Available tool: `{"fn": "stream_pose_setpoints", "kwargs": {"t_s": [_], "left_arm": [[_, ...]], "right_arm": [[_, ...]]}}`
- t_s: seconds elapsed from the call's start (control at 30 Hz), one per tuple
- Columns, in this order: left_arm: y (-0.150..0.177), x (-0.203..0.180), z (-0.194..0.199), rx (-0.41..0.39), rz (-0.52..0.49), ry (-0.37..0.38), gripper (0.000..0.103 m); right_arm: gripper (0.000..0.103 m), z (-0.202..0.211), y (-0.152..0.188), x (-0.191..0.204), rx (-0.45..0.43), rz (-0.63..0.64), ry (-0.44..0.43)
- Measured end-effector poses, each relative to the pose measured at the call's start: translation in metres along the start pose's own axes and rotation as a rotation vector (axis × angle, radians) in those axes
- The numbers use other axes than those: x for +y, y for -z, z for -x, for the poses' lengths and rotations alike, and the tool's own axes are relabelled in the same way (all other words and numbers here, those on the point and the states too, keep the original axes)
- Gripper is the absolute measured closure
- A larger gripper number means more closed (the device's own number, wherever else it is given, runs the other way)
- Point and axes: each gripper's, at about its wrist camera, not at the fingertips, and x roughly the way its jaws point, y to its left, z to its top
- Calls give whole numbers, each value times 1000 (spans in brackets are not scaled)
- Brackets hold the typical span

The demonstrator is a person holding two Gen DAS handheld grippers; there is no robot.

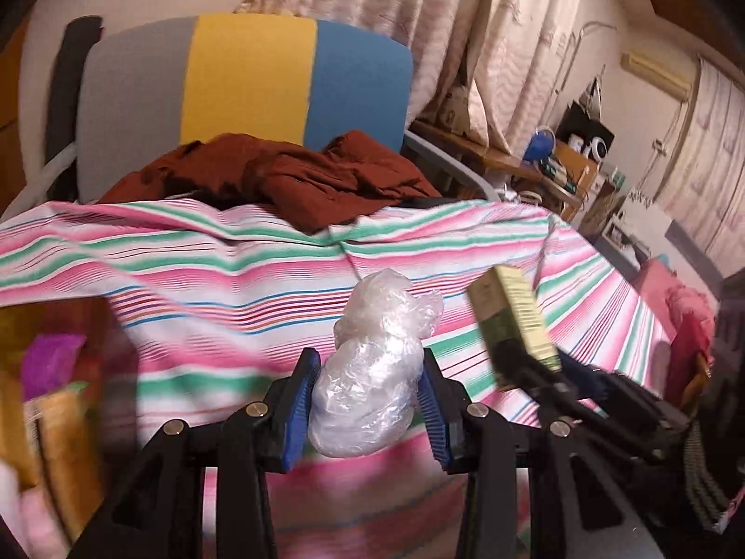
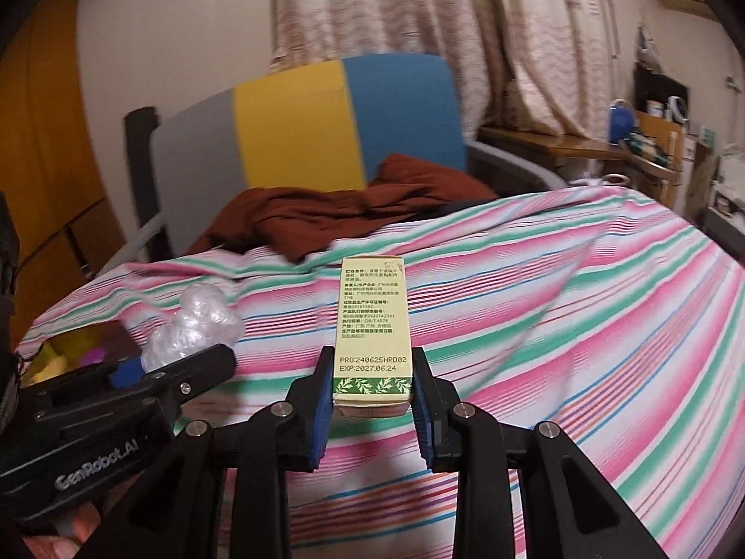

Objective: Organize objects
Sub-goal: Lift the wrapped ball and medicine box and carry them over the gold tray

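My left gripper [image 1: 370, 368] is shut on a crumpled clear plastic bag [image 1: 368, 386] and holds it above the pink, green and white striped cloth [image 1: 209, 279]. My right gripper [image 2: 372, 363] is shut on a pale green carton [image 2: 372, 326] with printed text and a leaf band, held upright above the same cloth [image 2: 582, 326]. In the left wrist view the carton [image 1: 512, 316] and right gripper show at the right. In the right wrist view the plastic bag [image 2: 191, 326] and left gripper [image 2: 139, 368] show at the left.
A rust-brown garment [image 1: 288, 181] lies at the cloth's far edge, in front of a grey, yellow and blue chair [image 1: 247, 79]. Coloured items [image 1: 46, 396] sit at the lower left. A cluttered wooden shelf [image 1: 558, 158] and curtains stand at the right. A pink object [image 1: 684, 312] lies far right.
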Motion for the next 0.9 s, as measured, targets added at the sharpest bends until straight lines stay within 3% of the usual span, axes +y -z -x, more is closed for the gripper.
{"fn": "stream_pose_setpoints", "kwargs": {"t_s": [0.17,0.27,0.5,0.73,0.9], "left_arm": [[3,39,48,-58,64,-39,61],[6,72,81,-98,110,-93,61],[12,152,125,-109,225,-232,61],[21,215,142,-61,298,-305,61],[24,229,139,-19,294,-318,61]], "right_arm": [[73,9,0,51,18,66,-124],[73,15,-2,85,25,114,-205],[73,13,3,170,102,222,-371],[73,-1,8,230,181,249,-441],[73,-15,7,253,211,255,-454]]}}
